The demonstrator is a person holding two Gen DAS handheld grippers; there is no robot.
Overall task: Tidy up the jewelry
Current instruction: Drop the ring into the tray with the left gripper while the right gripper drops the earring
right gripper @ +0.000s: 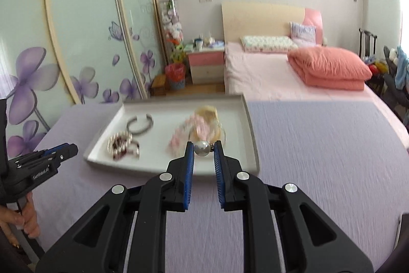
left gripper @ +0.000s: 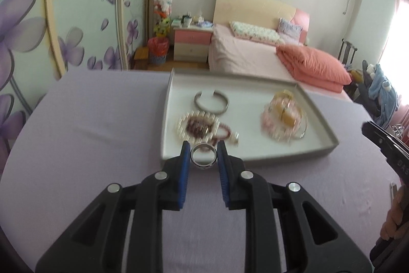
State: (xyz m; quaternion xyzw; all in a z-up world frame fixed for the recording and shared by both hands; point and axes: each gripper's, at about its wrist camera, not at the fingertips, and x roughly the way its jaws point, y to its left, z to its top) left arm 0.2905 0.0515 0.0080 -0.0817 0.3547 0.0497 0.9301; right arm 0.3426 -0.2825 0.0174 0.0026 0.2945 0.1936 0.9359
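Observation:
A grey tray (left gripper: 294,157) (right gripper: 251,134) lies on the lilac table. In it are a silver cuff bangle (left gripper: 211,102) (right gripper: 140,124), a pearl and dark-bead bracelet pile (left gripper: 202,128) (right gripper: 122,143), and a pink and amber bracelet pile (left gripper: 283,118) (right gripper: 202,126). My left gripper (left gripper: 204,154) is shut on a silver ring (left gripper: 204,156), held over the tray's near edge. My right gripper (right gripper: 203,148) is shut on a pearl earring (right gripper: 202,148), above the tray's near right part. The left gripper also shows in the right wrist view (right gripper: 55,154), left of the tray.
The lilac cloth-covered table (left gripper: 89,124) (right gripper: 319,145) spreads around the tray. Beyond its far edge are a pink bed (left gripper: 255,53), a nightstand (left gripper: 191,42) and a flower-painted wardrobe (left gripper: 30,30). The right gripper's body (left gripper: 388,145) shows at the right edge.

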